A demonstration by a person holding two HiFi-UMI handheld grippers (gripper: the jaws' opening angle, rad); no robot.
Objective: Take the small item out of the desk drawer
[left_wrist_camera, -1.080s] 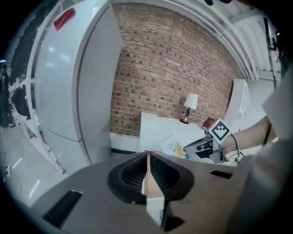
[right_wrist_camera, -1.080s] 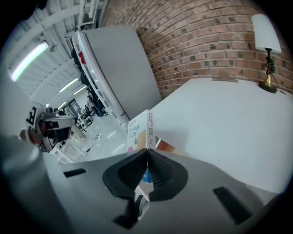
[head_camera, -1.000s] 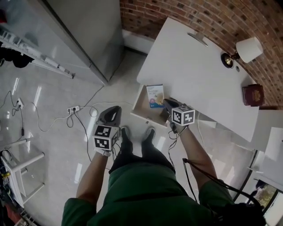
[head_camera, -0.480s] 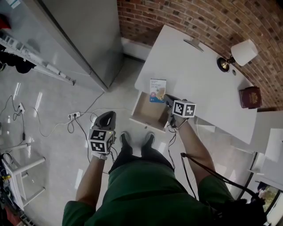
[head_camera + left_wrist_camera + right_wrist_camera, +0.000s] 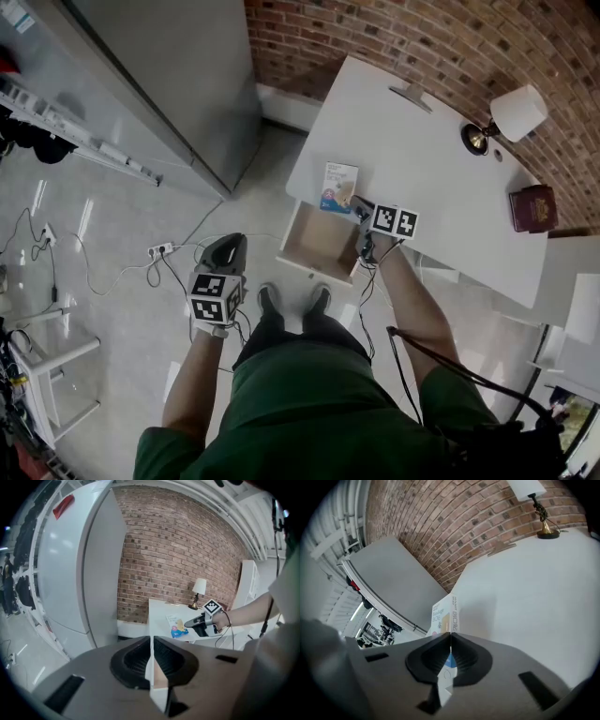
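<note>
White surface (image 5: 422, 159): desk top set against the brick wall (image 5: 394, 37).
Drawer (image 5: 323, 242): pulled open under the surface's near edge; I see only its bare bottom.
Small box (image 5: 339, 187): out of the drawer, over the surface near its left corner, just past the drawer. Blue and white print. I can't tell if it touches the surface.
Right tongs (image 5: 359, 208): clamped on the small box's near edge. In the right gripper view the pads (image 5: 461, 656) pinch it edge-on and the small box (image 5: 446, 613) sticks up ahead of them.
Left tongs (image 5: 234, 244): low over the floor, left of the drawer and well apart from it. In the left gripper view the jaws are pressed together with nothing between them (image 5: 152, 660).
Left gripper view, far off: small box (image 5: 176, 625) and right tongs (image 5: 190, 622) at the surface's edge.
Lamp (image 5: 511, 114): far right on the surface, white shade, brass base.
Dark red item (image 5: 534, 206): right end of the surface; I can't tell what it is.
Grey cabinet (image 5: 169, 75): left of the surface.
Shoes (image 5: 267, 300): mine, on the floor just in front of the drawer.
</note>
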